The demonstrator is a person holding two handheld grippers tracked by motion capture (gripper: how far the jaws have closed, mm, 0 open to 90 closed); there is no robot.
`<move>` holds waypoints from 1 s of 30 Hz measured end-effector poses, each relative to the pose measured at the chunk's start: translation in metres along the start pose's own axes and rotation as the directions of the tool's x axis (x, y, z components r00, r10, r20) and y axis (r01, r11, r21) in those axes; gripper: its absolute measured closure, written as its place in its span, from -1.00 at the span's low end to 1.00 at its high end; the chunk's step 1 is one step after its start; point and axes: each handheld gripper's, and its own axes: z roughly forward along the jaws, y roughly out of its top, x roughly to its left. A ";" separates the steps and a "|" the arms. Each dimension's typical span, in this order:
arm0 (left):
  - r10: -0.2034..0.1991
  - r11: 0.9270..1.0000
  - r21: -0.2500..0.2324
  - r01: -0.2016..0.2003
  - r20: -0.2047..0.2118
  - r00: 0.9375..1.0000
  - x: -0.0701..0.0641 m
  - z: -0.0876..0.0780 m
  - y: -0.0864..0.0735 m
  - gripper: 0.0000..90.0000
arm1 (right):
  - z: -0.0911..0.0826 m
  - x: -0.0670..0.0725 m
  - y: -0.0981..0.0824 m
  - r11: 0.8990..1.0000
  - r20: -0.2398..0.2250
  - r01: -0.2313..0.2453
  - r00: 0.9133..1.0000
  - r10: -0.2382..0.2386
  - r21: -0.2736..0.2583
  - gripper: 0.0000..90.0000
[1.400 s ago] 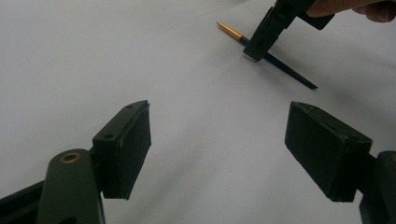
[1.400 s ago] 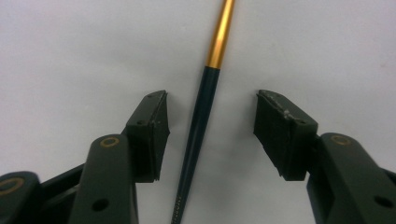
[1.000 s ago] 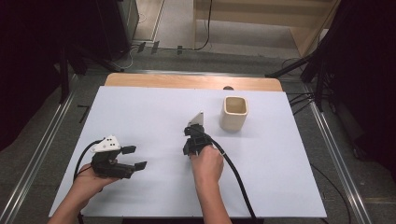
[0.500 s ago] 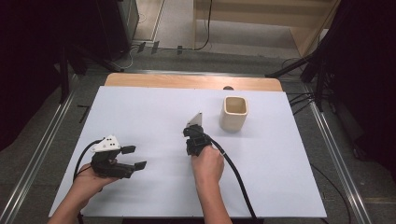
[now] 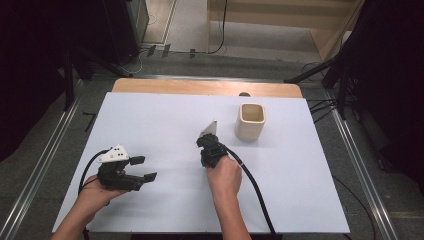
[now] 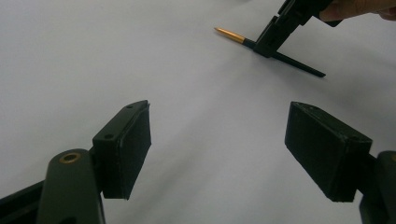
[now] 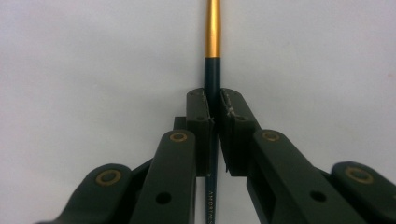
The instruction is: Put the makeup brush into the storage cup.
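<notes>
Jaws of the right gripper (image 7: 213,116) pinch a slim dark brush (image 7: 212,70) low over the white table (image 5: 160,125), near the cup (image 5: 250,121). Left gripper (image 6: 219,149) rests well apart, jaws wide and empty.

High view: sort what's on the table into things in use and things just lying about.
In use:
- right gripper, shut on the brush

Lying about, likely:
- cup, standing upright on the table, apart from both grippers (possibly the brush's destination)
- left gripper, open and holding nothing
</notes>
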 end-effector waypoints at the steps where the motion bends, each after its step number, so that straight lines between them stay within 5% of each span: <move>1: 0.000 1.000 0.000 0.000 0.000 1.000 0.000 0.000 0.000 -0.48 | 0.000 0.000 0.000 1.000 -0.005 -0.004 1.000 0.004 0.002 0.87; 17: -0.006 1.000 0.002 0.006 -0.004 1.000 0.001 0.000 0.000 -0.48 | -0.018 -0.016 -0.003 0.999 -0.138 0.000 0.990 -0.005 -0.041 0.88; 25: -0.017 1.000 0.001 0.017 0.002 1.000 0.001 0.000 0.001 -0.48 | -0.021 -0.031 -0.006 0.998 -0.263 -0.003 0.965 -0.014 -0.065 0.88; 30: -0.031 1.000 -0.002 0.031 0.010 0.999 0.000 0.000 0.002 -0.48 | -0.025 -0.039 -0.009 0.993 -0.347 0.012 0.937 -0.051 -0.113 0.88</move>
